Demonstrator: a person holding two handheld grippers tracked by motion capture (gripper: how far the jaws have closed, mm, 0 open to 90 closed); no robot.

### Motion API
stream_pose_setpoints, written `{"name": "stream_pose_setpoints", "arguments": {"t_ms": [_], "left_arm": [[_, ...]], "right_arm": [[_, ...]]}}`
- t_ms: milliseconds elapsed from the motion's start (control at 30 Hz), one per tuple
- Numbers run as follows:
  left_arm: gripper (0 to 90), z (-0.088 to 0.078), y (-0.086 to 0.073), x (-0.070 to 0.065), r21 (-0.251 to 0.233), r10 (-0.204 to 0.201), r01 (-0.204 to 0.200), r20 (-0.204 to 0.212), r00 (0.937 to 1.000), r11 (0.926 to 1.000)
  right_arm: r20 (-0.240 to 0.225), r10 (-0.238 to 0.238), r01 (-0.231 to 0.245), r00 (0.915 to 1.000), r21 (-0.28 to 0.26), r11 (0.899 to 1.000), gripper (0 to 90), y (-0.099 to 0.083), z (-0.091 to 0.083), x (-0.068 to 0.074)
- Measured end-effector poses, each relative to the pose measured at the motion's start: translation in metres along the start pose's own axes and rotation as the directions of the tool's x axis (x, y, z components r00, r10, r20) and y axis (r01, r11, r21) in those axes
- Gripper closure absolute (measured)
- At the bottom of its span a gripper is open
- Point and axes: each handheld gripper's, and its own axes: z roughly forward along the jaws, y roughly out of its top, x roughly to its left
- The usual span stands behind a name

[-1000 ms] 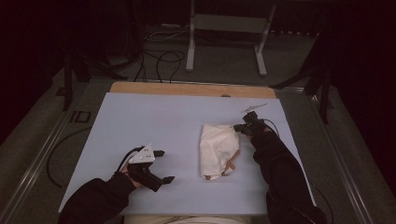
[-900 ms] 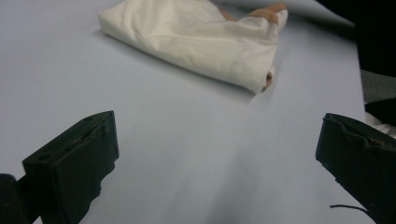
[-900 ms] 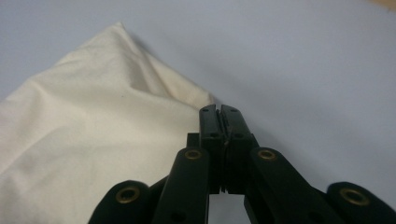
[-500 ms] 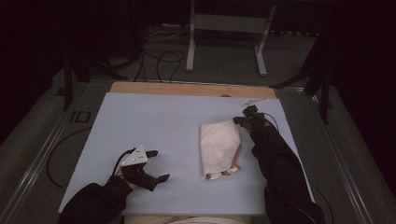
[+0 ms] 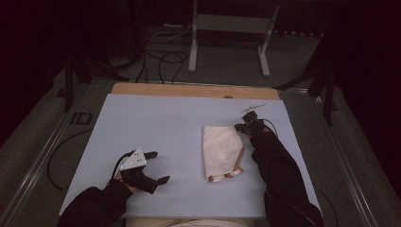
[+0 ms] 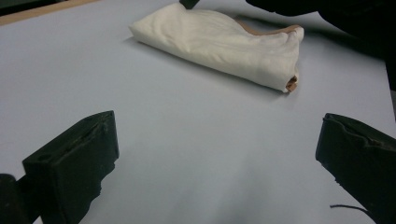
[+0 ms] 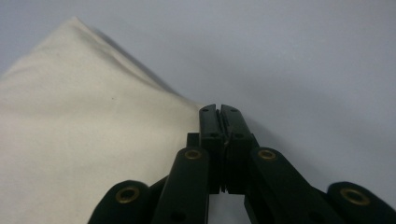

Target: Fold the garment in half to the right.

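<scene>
A folded cream cloth (image 5: pixel 221 150) with tan trim at its near end lies flat on the pale blue table (image 5: pixel 156 123), right of centre. My right gripper (image 5: pixel 242 126) is shut, its tips at the cloth's far right corner. In the right gripper view the jaws (image 7: pixel 218 111) press together beside the cloth's edge (image 7: pixel 93 140), and no fabric shows between them. My left gripper (image 5: pixel 158 167) rests open near the table's front left, well apart from the cloth. In the left gripper view its jaws stand wide around bare table (image 6: pixel 217 154), with the cloth (image 6: pixel 219 44) farther off.
A wooden strip (image 5: pixel 189 90) runs along the table's far edge, with a small pale object (image 5: pixel 255 107) near the far right corner. Beyond the table stand a metal frame (image 5: pixel 227 28) and cables on the floor. The person's dark sleeves (image 5: pixel 279 175) come in from the bottom.
The cloth went from bunched up to lying flat and smooth. My right gripper moved a little toward the far side, to the cloth's corner. The left gripper hardly moved.
</scene>
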Motion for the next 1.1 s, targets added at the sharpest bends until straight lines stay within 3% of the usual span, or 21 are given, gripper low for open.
{"name": "stream_pose_setpoints", "arguments": {"t_ms": [400,533,767,867,967,1100], "left_arm": [[0.2,-0.005,0.001,0.003,-0.015,-0.002,0.002,-0.013,0.9999,0.9999],[0.2,-0.008,0.002,0.004,-0.014,0.0,0.0,-0.025,0.9997,0.9999],[0.2,-0.014,0.003,0.008,-0.021,-0.008,0.008,-0.045,0.999,0.9997],[0.2,-0.016,0.004,0.009,-0.02,-0.007,0.006,-0.049,0.9988,0.9998],[0.2,-0.018,0.005,0.01,-0.024,-0.009,0.007,-0.053,0.9985,0.9997],[0.2,-0.02,0.006,0.013,-0.017,-0.018,0.017,-0.055,0.9983,0.9997]], "right_arm": [[0.003,0.008,-0.008,1.0,0.014,1.0,86.2,-0.004,0.006,0.001],[-0.016,0.026,-0.026,0.9995,-0.012,1.0,71.6,-0.001,-0.001,0.001],[-0.03,-0.006,0.004,0.9995,-0.06,0.998,46.9,0.011,-0.014,0.009],[-0.056,-0.003,-0.001,0.9984,-0.082,0.997,35.6,0.016,-0.017,0.014],[-0.074,-0.009,0.002,0.9973,-0.09,0.996,30.7,0.018,-0.017,0.018],[-0.143,-0.013,-0.002,0.9896,-0.104,0.995,13.7,0.02,-0.017,0.026]]}}
